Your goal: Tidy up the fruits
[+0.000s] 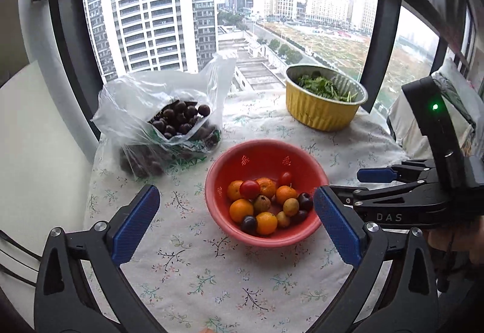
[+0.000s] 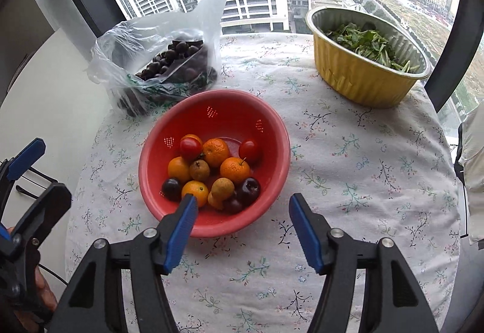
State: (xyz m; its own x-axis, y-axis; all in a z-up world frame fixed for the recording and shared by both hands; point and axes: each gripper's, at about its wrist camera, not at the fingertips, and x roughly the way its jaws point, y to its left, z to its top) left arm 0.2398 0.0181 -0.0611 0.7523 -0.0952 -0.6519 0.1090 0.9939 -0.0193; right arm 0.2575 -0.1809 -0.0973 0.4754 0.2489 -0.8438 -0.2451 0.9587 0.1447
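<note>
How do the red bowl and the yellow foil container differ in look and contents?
The red bowl is smooth plastic with small perforated patches; the yellow foil container has pleated walls and a silver rim. The red bowl holds mixed fruits: oranges, red tomatoes, dark plums and brownish ones; the yellow foil container holds chopped greens. The red bowl sits nearer the cameras, the yellow foil container by the window. Both stand upright on the floral tablecloth.

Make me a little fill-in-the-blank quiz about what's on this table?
1. The mixed fruit sits in a ____ colander.
2. The dark round fruits lie inside a clear plastic ____.
3. The yellow foil bowl holds leafy ____.
4. Both the left claw and right claw hold ____.

Missing words: red; bag; greens; nothing
</note>
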